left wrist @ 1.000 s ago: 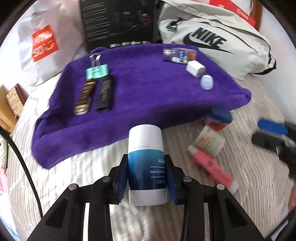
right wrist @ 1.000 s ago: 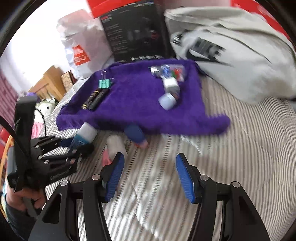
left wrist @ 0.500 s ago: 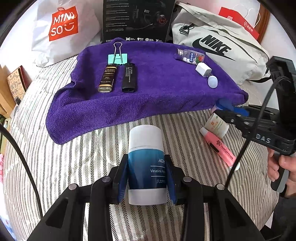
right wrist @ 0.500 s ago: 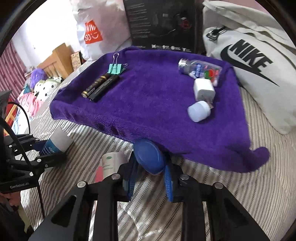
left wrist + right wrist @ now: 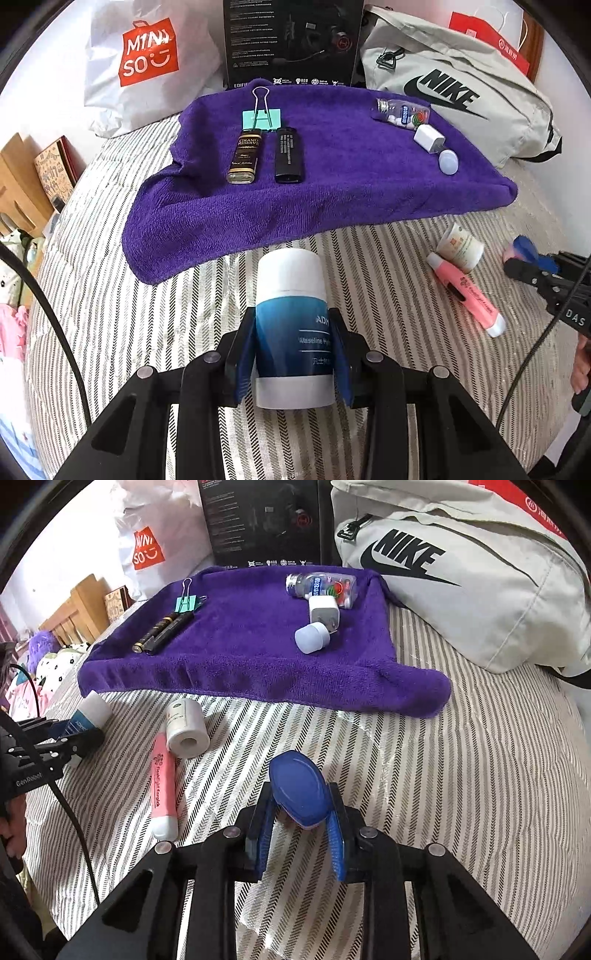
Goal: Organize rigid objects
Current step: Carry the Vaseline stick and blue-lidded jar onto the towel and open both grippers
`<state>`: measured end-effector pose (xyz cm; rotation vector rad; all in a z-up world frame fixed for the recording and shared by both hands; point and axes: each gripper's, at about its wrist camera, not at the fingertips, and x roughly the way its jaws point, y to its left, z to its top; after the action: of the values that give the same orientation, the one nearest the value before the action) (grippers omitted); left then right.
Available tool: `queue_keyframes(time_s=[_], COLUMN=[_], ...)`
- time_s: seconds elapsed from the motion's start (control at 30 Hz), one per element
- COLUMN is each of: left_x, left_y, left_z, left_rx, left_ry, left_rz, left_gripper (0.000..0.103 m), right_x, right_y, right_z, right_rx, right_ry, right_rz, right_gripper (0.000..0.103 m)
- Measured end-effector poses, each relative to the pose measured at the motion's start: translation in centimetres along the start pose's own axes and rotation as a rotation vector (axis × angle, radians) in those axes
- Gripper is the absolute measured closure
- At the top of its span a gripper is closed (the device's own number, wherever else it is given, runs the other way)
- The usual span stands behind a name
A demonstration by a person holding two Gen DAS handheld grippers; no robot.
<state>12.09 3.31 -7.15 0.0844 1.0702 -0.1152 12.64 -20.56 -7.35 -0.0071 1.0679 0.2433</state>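
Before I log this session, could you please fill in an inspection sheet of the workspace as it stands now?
Surface: striped bedspread with a purple towel laid on it.
Job's things: on the towel, a binder clip, gold bottle and black lighter on one side; a pill bottle, white charger and pale cap on the other. Off the towel, a pink tube and white jar.
Clutter: nothing seen.
Grippers: left gripper shut on the blue-and-white tube; right gripper shut on the blue-capped bottle.
Cables: black cable trailing from the left gripper.
Surroundings: Nike bag, Miniso bag, black box.
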Motion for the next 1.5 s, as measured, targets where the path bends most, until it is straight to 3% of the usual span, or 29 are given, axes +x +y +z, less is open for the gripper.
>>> queue_keyframes(time_s=[0.23,0.4,0.63,0.9,1.5], left_x=[0.1,-0.7,-0.1,-1.1,-2.3], left_y=[-0.1,0.5,-0.1,0.3,0.5], left_z=[0.0,-0.4,-0.5,0.1,7.2], left_rx=[0.002,-0.046,-0.012,-0.035,-0.030], left_ry=[-0.021,-0.039,-0.033,-0.051,-0.115], left_rz=[0.000,-0.068,-0.040,-0.069,-0.099], left_gripper=[0.069,0.069,0.069,0.069,0.069], right_x=[0.0,-1.3,-0.7,-1.7,-2.5], right_y=[-0.1,-0.1,-0.2,-0.6,0.8], right_z=[0.2,-0.1,-0.6,0.2,8.9], right_rx=[0.004,0.000,0.004,0.018,-0.054], right_ry=[-0.011,-0.025,-0.006,-0.023,-0.071], right_rz=[0.030,0.035,0.033,0.055,0.078], right_gripper=[0.077,0.077,0.077,0.077,0.077])
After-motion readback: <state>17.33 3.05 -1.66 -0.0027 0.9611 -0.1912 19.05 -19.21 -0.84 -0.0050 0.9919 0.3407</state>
